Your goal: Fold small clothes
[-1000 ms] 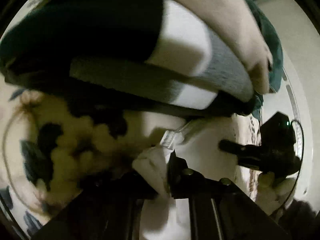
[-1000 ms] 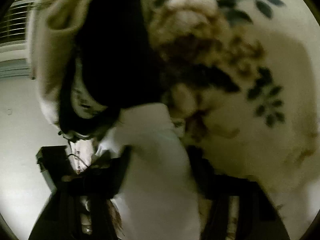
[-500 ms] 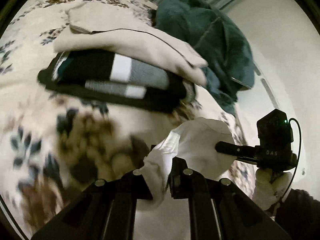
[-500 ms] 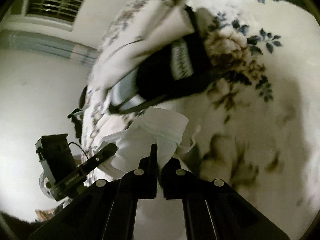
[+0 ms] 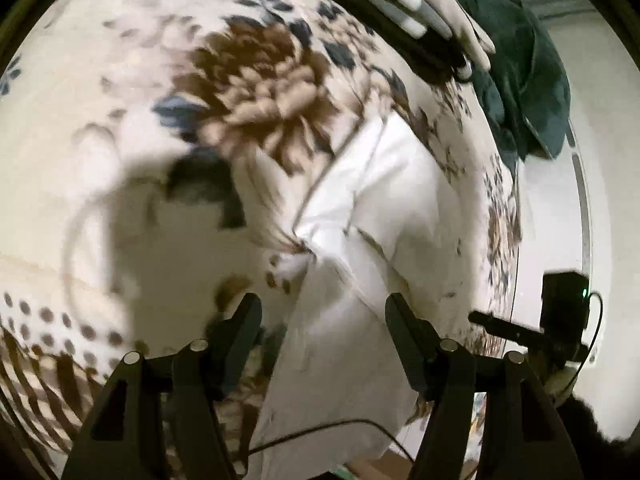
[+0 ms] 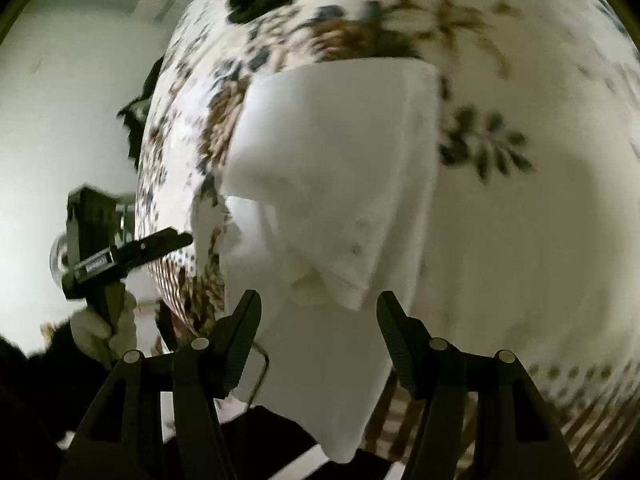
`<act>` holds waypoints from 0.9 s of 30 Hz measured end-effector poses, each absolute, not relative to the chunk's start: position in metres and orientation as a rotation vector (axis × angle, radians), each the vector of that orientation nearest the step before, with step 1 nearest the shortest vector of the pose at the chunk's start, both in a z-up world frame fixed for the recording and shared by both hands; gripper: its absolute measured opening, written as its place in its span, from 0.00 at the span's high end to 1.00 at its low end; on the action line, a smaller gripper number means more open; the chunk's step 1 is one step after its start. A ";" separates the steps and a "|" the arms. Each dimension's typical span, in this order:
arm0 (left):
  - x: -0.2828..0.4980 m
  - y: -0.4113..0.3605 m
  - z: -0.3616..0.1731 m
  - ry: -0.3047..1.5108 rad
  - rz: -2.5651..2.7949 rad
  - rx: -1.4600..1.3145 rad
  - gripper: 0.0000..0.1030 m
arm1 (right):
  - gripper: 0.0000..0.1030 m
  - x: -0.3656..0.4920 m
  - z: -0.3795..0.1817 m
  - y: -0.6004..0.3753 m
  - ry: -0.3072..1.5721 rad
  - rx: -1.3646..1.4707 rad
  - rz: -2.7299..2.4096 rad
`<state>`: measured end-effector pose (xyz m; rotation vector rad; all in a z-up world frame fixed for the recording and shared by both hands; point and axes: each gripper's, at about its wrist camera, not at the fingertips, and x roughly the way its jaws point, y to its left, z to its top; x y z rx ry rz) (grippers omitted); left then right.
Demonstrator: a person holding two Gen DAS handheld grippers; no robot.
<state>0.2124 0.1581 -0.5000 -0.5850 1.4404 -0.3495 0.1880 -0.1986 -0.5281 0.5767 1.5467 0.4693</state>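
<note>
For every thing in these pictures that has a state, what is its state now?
White garment: released, lying loose on the bedspread, lower end hanging over the edge.
Left tongs: opening, pads off the cloth.
Right tongs: opening, pads off the cloth.
Folded pile: stacked on the bedspread.
Green garment: crumpled.

Smooth matt white cloth garment (image 6: pixel 332 152) lies on a soft, fuzzy floral blanket (image 5: pixel 168 80).
</note>
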 end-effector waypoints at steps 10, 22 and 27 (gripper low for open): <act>0.277 0.126 -0.558 1.488 -0.251 -0.557 0.40 | 0.46 0.204 -0.588 -0.219 1.495 1.035 0.138; 0.268 0.108 -0.526 1.349 -0.340 -0.511 1.00 | 0.94 0.171 -0.588 -0.200 1.486 1.086 0.091; 0.269 0.141 -0.508 1.299 -0.282 -0.565 1.00 | 0.96 0.164 -0.568 -0.195 1.450 1.159 0.179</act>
